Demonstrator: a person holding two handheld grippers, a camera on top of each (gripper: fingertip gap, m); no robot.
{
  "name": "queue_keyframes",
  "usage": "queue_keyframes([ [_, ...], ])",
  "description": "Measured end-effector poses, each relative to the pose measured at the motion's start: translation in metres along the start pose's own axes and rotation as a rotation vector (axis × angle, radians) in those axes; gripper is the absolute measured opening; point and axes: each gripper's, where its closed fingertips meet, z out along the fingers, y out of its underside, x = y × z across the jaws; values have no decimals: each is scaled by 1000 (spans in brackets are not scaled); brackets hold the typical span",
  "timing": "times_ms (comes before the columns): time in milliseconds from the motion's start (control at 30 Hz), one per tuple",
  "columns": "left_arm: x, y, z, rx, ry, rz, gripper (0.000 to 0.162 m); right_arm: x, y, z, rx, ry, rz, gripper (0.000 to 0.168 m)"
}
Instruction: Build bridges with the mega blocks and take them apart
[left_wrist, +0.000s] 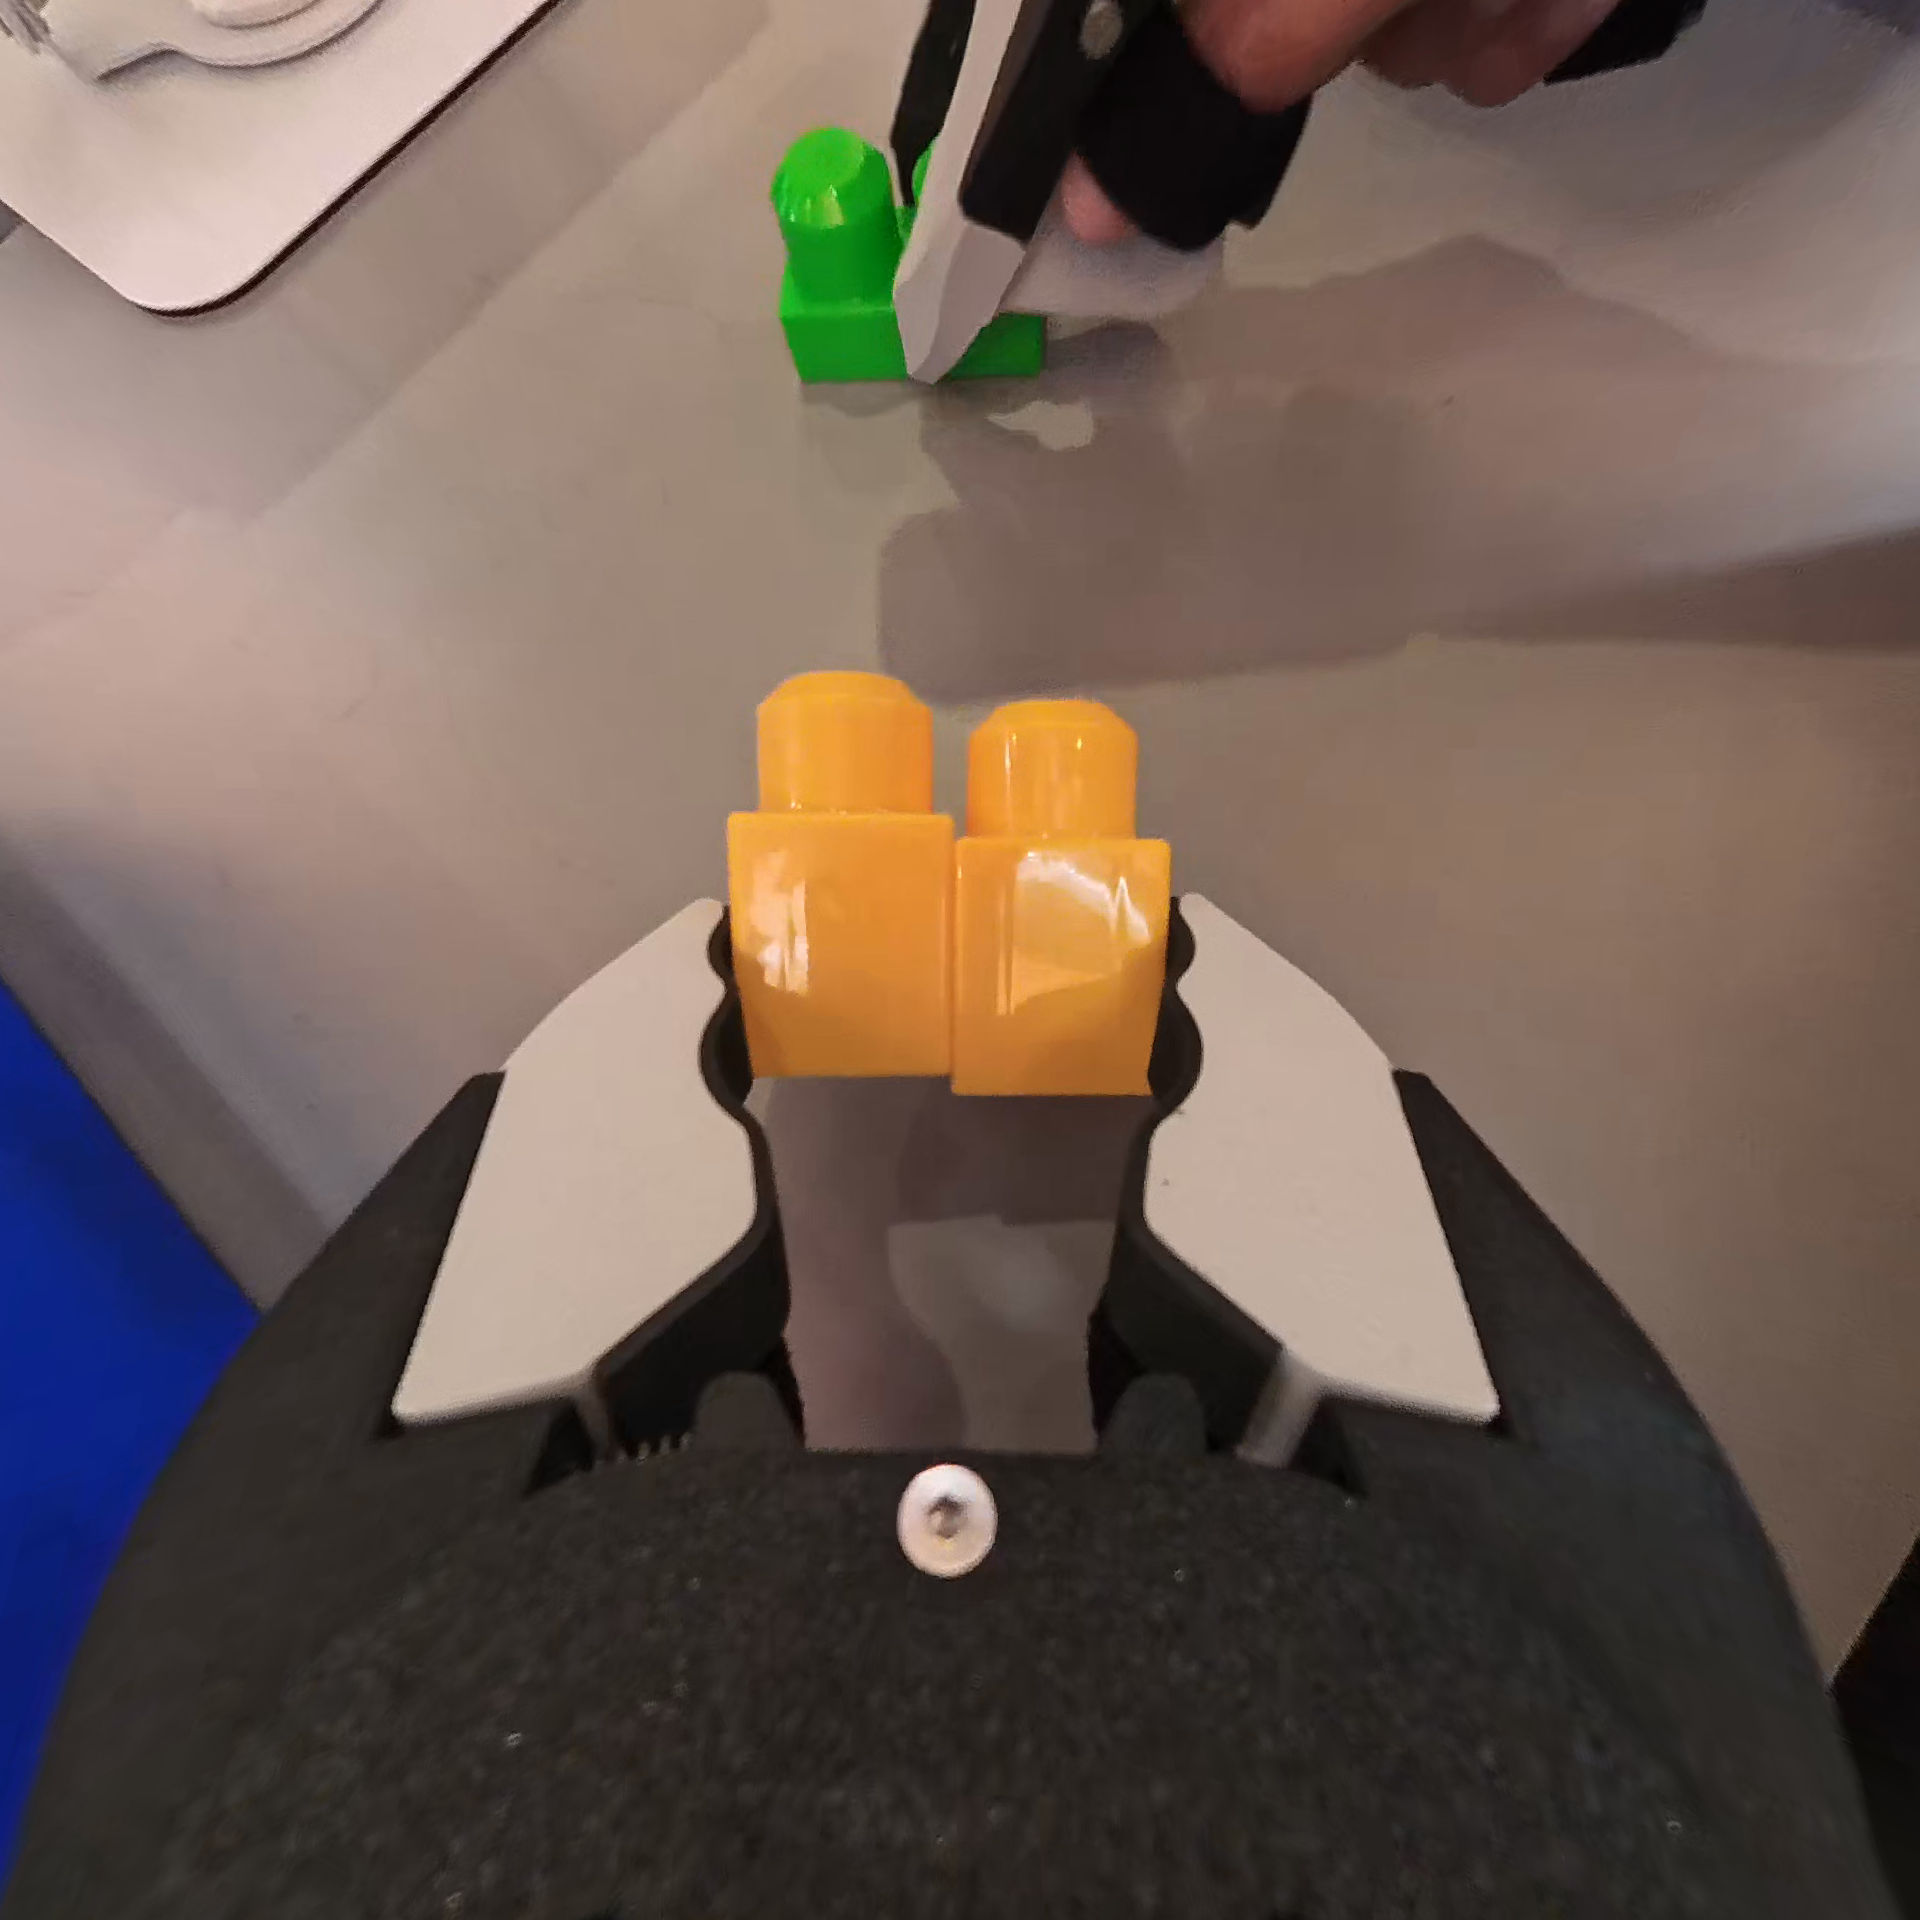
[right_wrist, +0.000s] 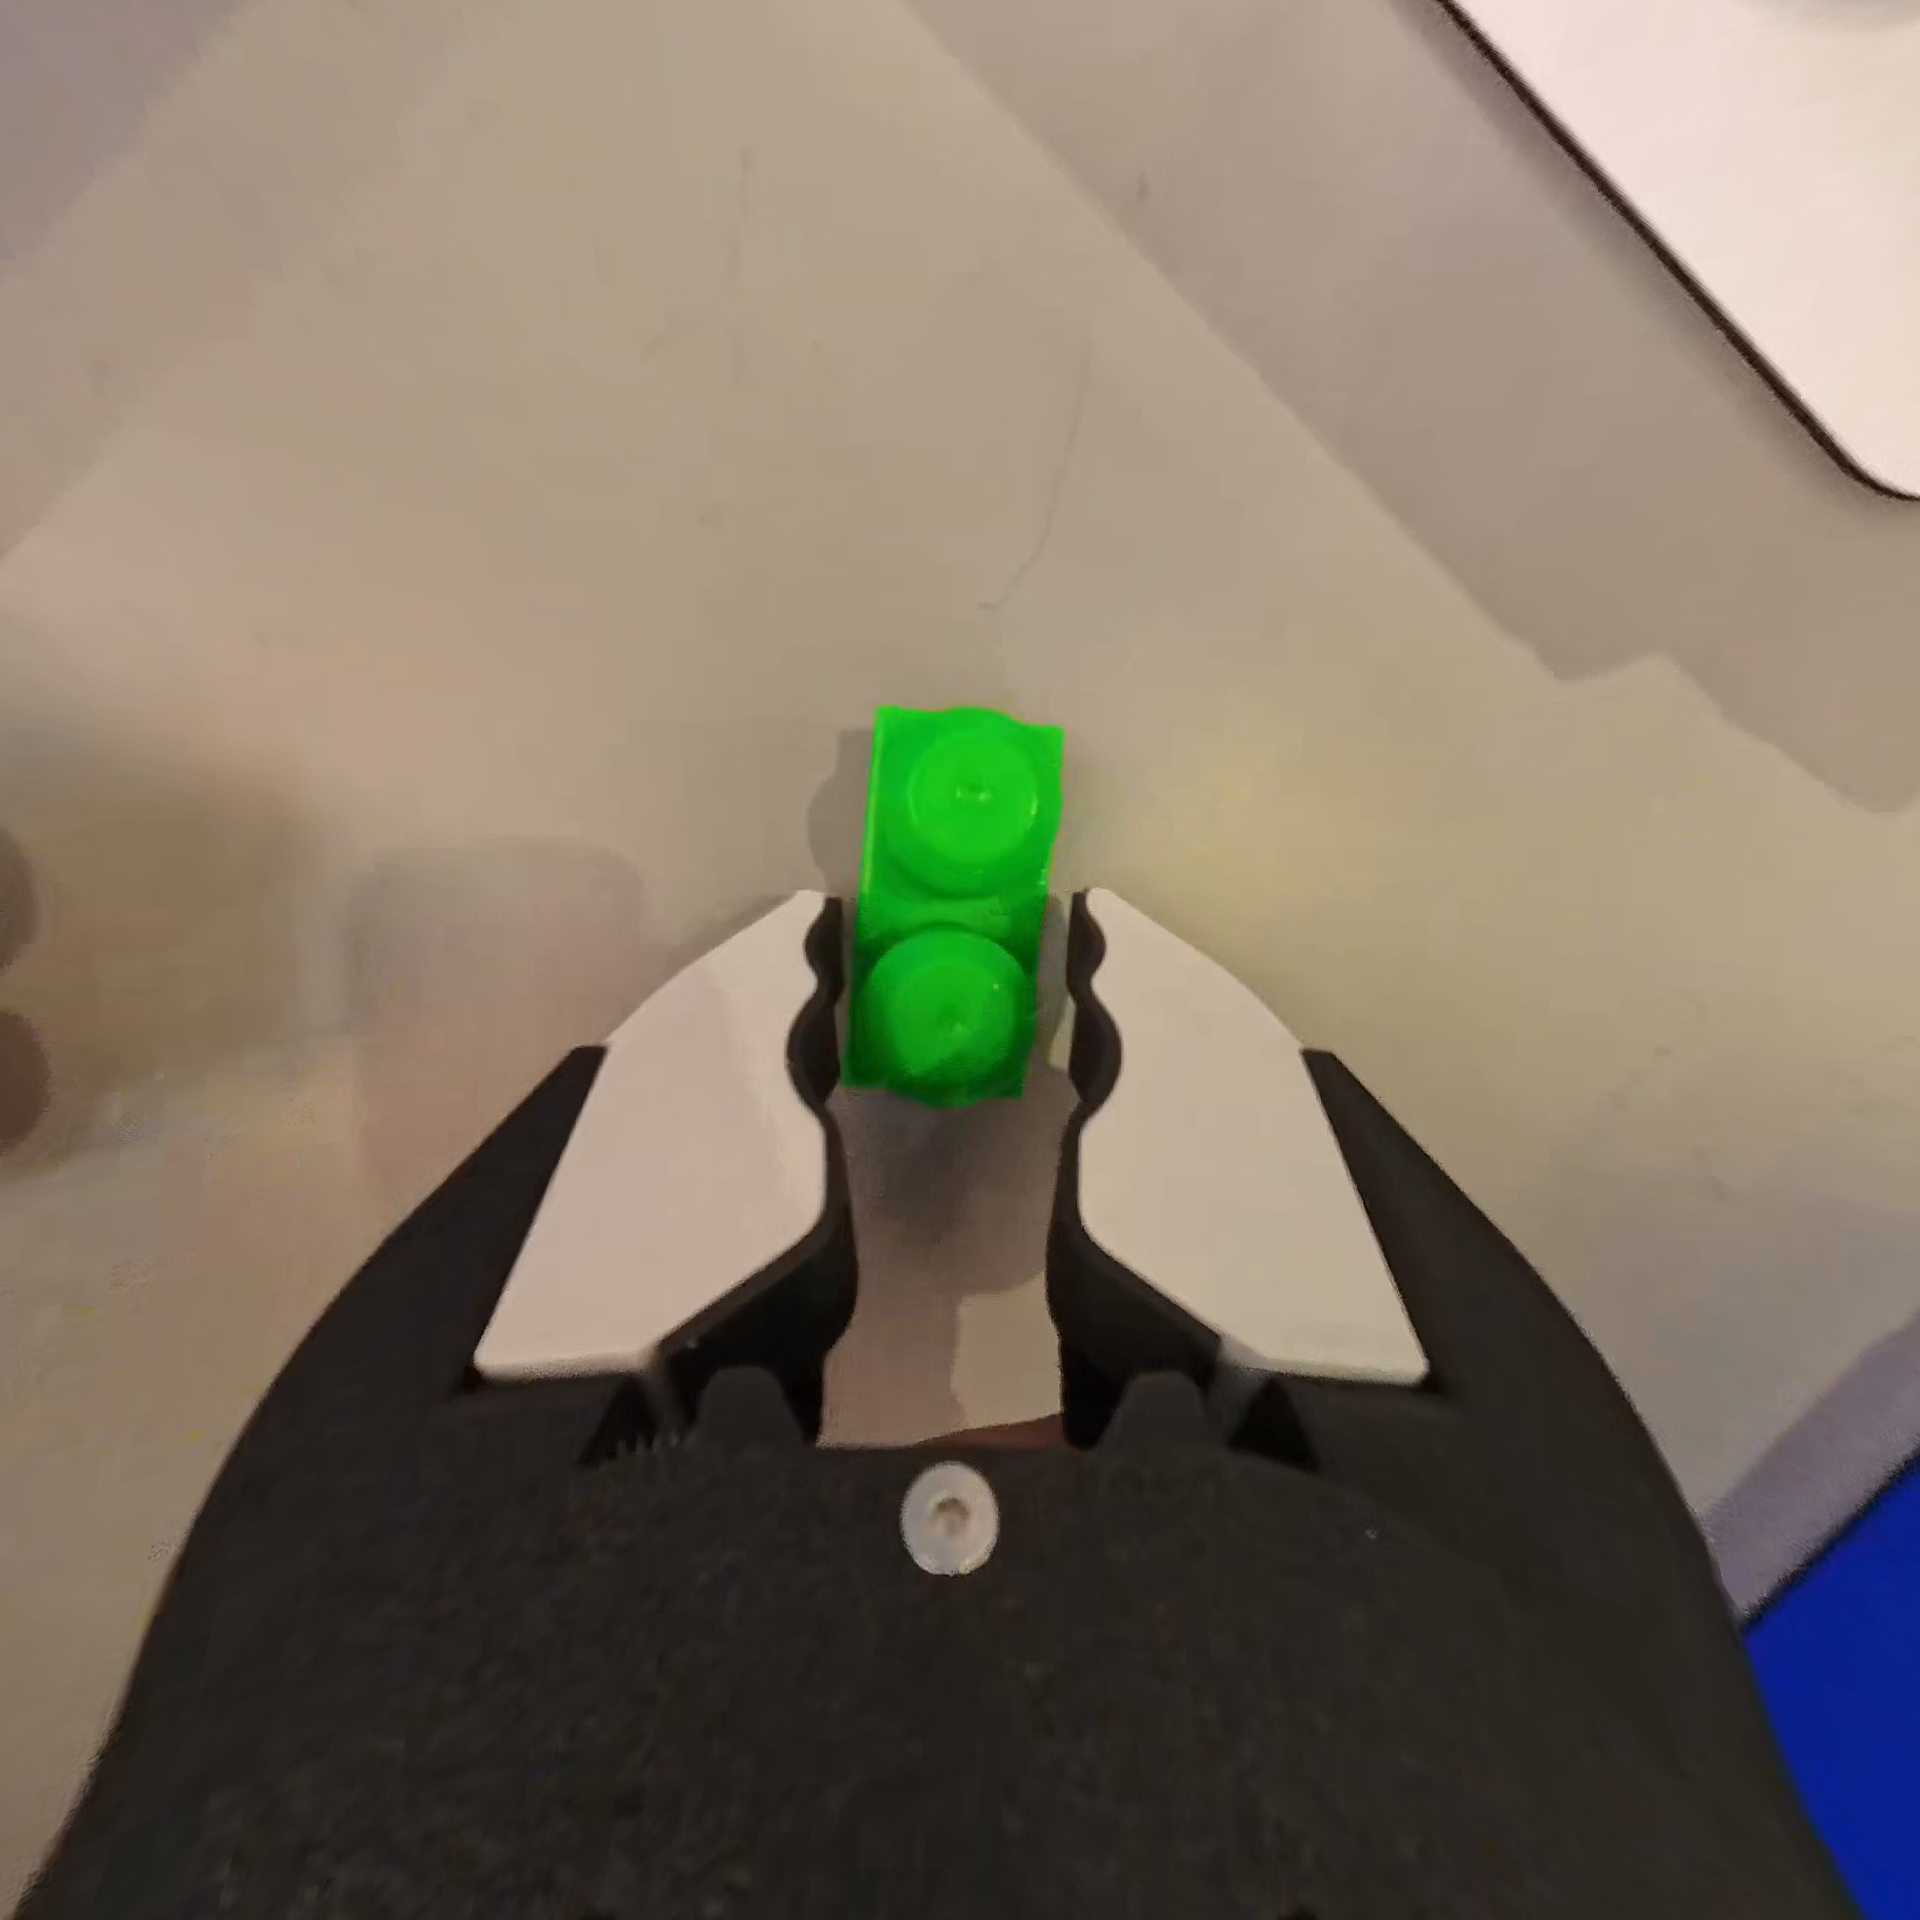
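Gripping the orange block (left_wrist: 948, 951) between its fingers, the left tool (left_wrist: 951, 914) holds firm; only the right view shows the right tool (right_wrist: 948, 914) narrowly straddling the green block (right_wrist: 951, 904), a gap at one finger.

2 orange blocks (left_wrist: 951, 951), 1 green block (right_wrist: 951, 914)

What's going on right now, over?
Left claw shut on orange block. Right claw open, straddling green block on table. Nothing in the way.

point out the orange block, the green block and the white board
orange block (left_wrist: 951, 956), left wrist view, front face
green block (right_wrist: 951, 914), right wrist view, top between studs
white board (left_wrist: 260, 156), left wrist view, flat top
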Motion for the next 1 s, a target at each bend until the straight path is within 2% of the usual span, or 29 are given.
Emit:
queue_keyframes([
  [133,-4,-4,-3,30,24,12,75,0,0,3,-4,-3,-23,35],
  [233,-11,-12,-4,65,36,31,75,11,-8,-20,126,-35,29,35],
  [433,-23,-41,-4,113,7,131,75,4,-33,-100,555,-658,424,34],
  [500,-23,-56,-2,132,1,193,75,-6,-38,-117,623,-798,453,34],
  [667,-20,-88,7,151,-28,320,75,-49,-47,-125,635,-866,376,35],
  [1000,-7,-115,18,134,-60,413,75,-50,-36,-119,627,-948,455,35],
])
